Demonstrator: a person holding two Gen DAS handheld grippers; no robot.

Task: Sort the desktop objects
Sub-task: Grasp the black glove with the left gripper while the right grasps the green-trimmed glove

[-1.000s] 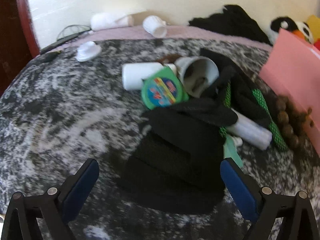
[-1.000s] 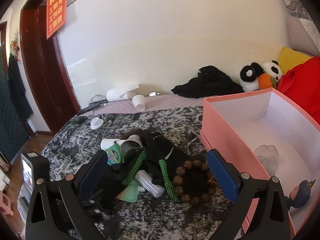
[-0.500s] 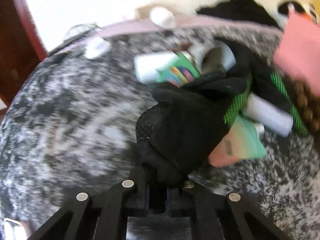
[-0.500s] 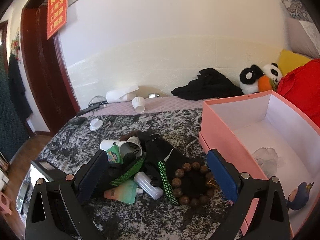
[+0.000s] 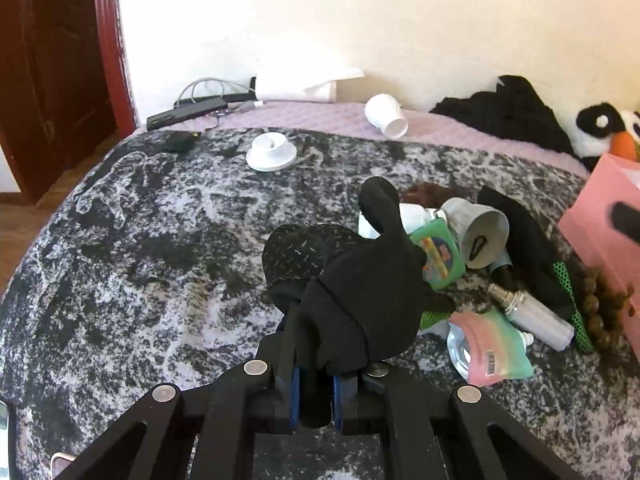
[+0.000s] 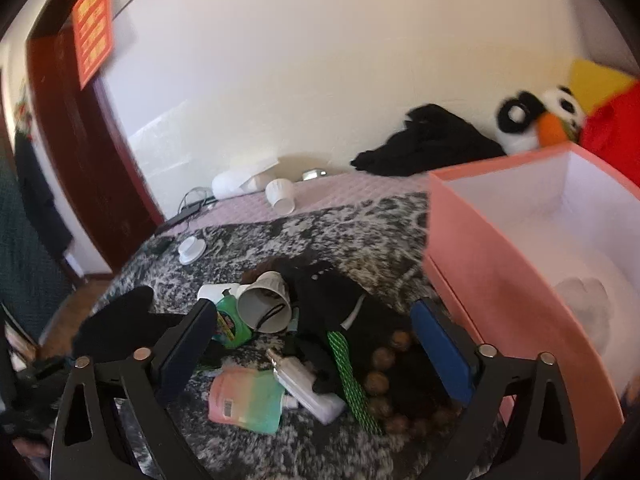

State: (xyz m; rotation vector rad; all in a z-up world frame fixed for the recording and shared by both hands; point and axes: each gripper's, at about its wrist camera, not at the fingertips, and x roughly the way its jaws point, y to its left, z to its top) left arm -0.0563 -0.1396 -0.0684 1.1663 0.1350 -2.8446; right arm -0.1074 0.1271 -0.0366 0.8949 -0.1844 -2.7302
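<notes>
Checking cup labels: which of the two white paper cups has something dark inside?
The paper cup in the pile, beside the green pack. The far cup on the lilac sheet looks empty.

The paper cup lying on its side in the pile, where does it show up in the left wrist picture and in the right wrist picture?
Left wrist view: the paper cup lies right of centre, mouth toward the camera, just right of the green packet.
Right wrist view: it lies left of centre, low in the picture, above the pastel pouch.
Shared landmark: the pink box, at the right edge in both.
</notes>
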